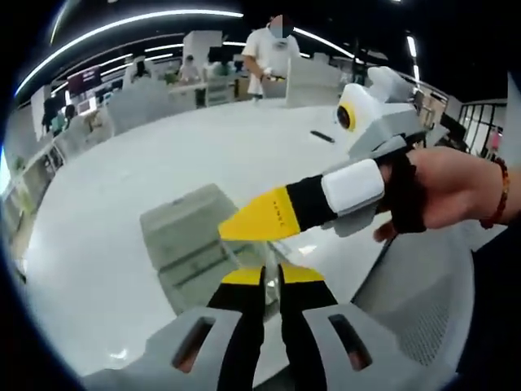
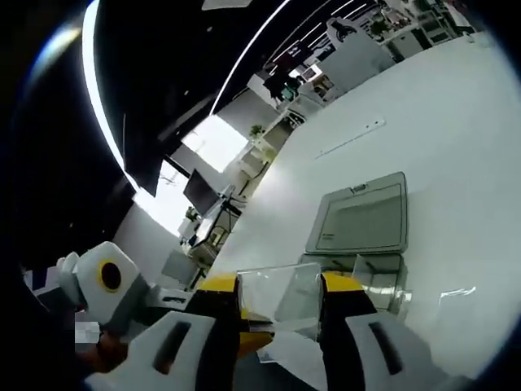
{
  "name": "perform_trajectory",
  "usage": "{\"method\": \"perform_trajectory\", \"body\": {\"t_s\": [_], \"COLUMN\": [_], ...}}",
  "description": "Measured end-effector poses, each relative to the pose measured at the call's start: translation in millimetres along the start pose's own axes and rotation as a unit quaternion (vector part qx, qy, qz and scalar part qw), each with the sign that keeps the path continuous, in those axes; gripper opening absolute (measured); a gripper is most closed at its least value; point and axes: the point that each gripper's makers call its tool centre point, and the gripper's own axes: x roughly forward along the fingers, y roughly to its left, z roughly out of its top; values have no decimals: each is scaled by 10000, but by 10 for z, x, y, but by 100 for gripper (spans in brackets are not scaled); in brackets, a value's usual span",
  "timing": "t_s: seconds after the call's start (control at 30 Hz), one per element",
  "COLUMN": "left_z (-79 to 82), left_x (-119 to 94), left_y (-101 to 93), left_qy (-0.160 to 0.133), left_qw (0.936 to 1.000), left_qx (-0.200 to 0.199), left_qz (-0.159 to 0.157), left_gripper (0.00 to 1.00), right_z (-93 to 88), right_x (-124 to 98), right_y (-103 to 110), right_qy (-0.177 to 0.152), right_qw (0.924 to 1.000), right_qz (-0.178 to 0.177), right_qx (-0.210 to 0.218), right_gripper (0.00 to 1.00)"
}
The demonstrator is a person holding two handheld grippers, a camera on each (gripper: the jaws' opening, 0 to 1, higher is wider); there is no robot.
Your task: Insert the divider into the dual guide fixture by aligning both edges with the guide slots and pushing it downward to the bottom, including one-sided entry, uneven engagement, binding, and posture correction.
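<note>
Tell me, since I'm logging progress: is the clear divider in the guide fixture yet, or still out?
Out. In the right gripper view the divider stands between the right gripper jaws, above the table, short of the grey fixture.

My clear divider (image 2: 281,300) stands tilted just above the grey fixture (image 2: 362,218), which lies flat on the white table (image 2: 456,147).

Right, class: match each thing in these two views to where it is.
1. clear plastic divider
2. grey box-shaped fixture
3. reddish beaded bracelet
4. person in a white shirt

A. on the white table
B. standing beyond the table
C. between the jaws of the right tool
D. on a wrist

Pairs: 1-C, 2-A, 3-D, 4-B.
</note>
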Motion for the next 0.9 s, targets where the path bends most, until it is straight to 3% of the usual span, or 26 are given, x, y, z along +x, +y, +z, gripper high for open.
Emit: {"method": "perform_trajectory", "body": {"t_s": [0.33, 0.63, 0.9], "left_z": [72, 107, 1], "left_x": [6, 23, 74], "left_y": [9, -22, -66], "left_qy": [1, -20, 308], "left_qw": [10000, 9999, 9993], "left_qx": [26, 5, 145], "left_qz": [67, 102, 149], "left_gripper": [4, 3, 4], "right_z": [26, 107, 6], "right_x": [-10, -61, -49], "right_y": [8, 9, 27], "right_qy": [-13, -50, 248], "right_qw": [9998, 9997, 9982], "right_qz": [49, 217, 209], "right_qx": [-197, -98, -513], "right_gripper": [41, 36, 37]}}
